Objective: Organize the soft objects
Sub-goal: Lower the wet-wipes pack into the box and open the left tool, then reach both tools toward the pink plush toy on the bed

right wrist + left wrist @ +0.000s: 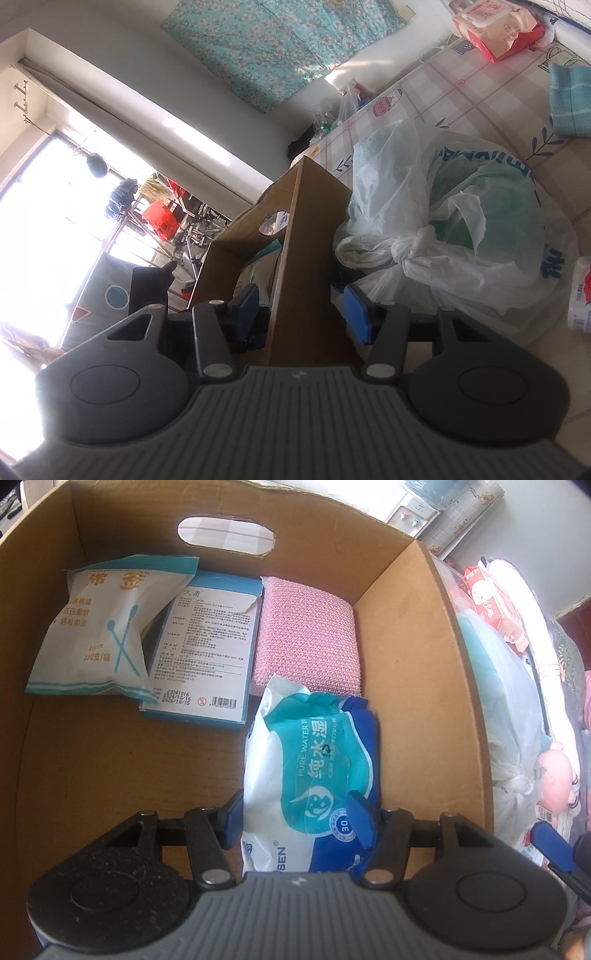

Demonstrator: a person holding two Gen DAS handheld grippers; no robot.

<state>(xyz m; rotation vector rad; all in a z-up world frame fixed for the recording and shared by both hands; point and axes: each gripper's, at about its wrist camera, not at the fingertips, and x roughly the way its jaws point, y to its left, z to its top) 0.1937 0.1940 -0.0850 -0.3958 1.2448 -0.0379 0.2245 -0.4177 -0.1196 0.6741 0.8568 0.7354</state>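
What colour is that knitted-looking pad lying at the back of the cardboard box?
Pink with a fine white weave, the textured scrubbing pad shows best in the left wrist view.

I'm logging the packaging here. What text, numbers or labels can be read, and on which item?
Wipes pack, between the left tongs: "PURE WATER", "纯水湿", "30".
Swab bag: "棉签", "10cm", "100支/袋".
Blue box: "久盾", "20241016", "2024/10/16", "2026-10-15"; fine print too small.
Red pack: print blurred.
Plastic bag: letters upside down, unreadable.
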